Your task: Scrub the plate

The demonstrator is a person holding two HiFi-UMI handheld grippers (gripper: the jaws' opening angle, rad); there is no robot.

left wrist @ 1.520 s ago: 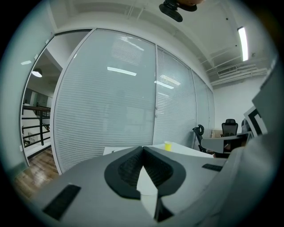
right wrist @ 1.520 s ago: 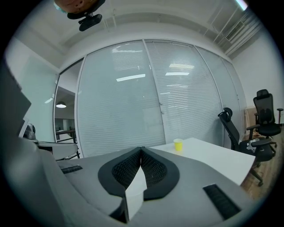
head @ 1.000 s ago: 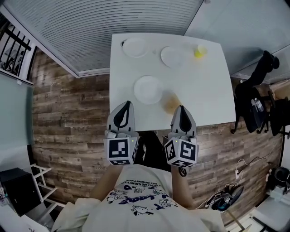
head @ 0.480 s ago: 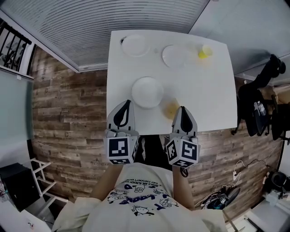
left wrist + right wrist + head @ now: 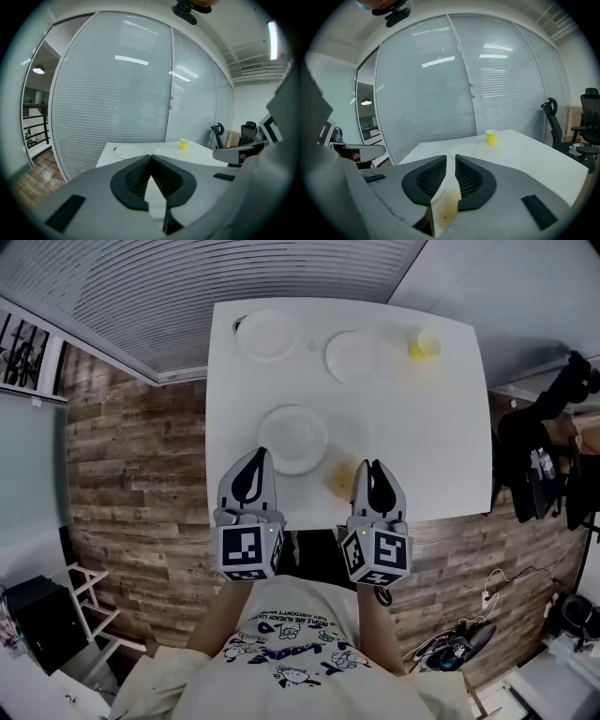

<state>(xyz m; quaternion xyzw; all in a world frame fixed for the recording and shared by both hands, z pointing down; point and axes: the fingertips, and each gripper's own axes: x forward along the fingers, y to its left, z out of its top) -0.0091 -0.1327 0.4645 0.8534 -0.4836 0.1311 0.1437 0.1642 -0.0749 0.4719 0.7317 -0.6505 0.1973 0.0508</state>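
Three white plates lie on a white table. The nearest plate sits just ahead of my left gripper, which hovers at its near rim, shut and empty; the plate shows below its jaws. My right gripper is over the table's front edge. Its jaws are opening, with a narrow gap and nothing between them. A tan-brown patch, sponge or stain, I cannot tell, lies just left of its tips and shows through the gap.
Two more plates and a yellow cup stand at the table's far side. A glass wall with blinds runs behind the table. A black office chair is to the right, on wood flooring.
Both grippers have come forward over the table's near edge, closer to the nearest plate and the brown patch. The right gripper's jaws have parted slightly.
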